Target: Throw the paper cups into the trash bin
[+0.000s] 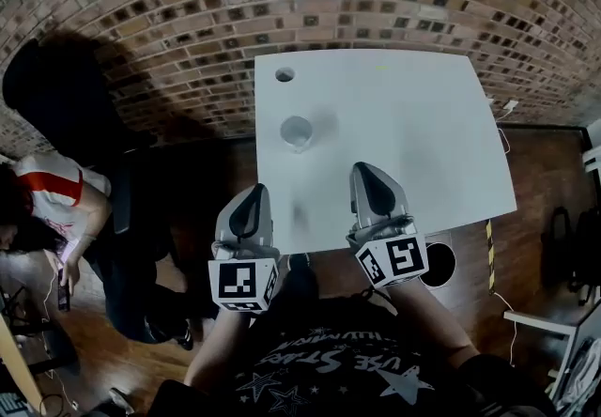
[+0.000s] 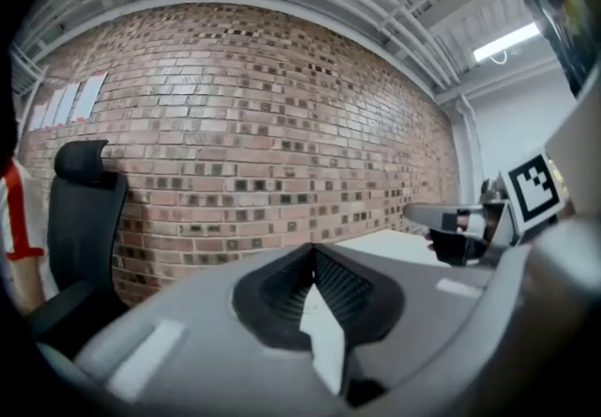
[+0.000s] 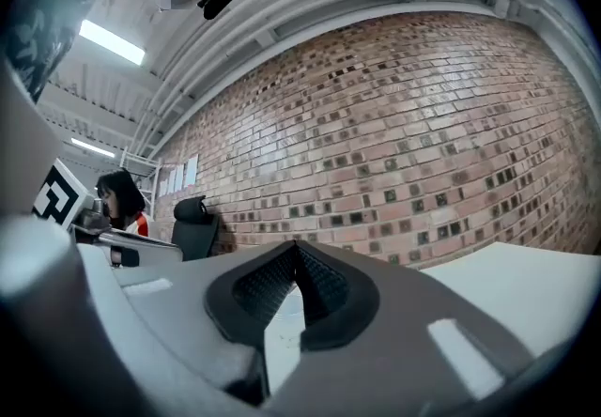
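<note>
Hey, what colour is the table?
The table is plain white; the head view shows it best.

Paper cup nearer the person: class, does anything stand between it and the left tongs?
Nothing visible does. The cup stands alone on the white table; only bare tabletop lies between it and the left tongs.

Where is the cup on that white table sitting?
In the head view, the cup stands on the left half of the white table, slightly ahead of the left gripper.
</note>
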A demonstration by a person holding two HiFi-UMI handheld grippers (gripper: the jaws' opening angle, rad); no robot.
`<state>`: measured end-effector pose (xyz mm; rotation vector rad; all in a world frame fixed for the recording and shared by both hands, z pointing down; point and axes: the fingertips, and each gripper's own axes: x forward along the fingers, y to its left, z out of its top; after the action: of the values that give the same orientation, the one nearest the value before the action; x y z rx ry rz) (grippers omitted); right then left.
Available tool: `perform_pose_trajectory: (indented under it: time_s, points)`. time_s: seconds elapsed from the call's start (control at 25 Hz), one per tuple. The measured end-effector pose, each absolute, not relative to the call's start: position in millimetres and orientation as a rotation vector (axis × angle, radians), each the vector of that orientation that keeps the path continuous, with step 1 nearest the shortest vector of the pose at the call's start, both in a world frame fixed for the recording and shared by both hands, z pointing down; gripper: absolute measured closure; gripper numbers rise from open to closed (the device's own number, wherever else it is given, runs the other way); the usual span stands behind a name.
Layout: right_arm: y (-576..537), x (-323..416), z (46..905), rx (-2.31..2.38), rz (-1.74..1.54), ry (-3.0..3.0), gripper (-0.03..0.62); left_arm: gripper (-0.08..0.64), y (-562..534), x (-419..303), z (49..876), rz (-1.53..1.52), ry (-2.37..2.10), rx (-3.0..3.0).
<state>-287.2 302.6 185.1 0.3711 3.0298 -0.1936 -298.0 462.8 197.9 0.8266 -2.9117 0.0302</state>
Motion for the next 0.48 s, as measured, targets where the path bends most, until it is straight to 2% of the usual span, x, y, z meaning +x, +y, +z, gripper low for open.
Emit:
perform_pose_trajectory:
  time_s: [0.48]
  points:
    - [321, -357, 223, 0.302, -0.167, 3.17, 0.585, 0.555, 480, -369, 218, 0.01, -2.83, 0.924]
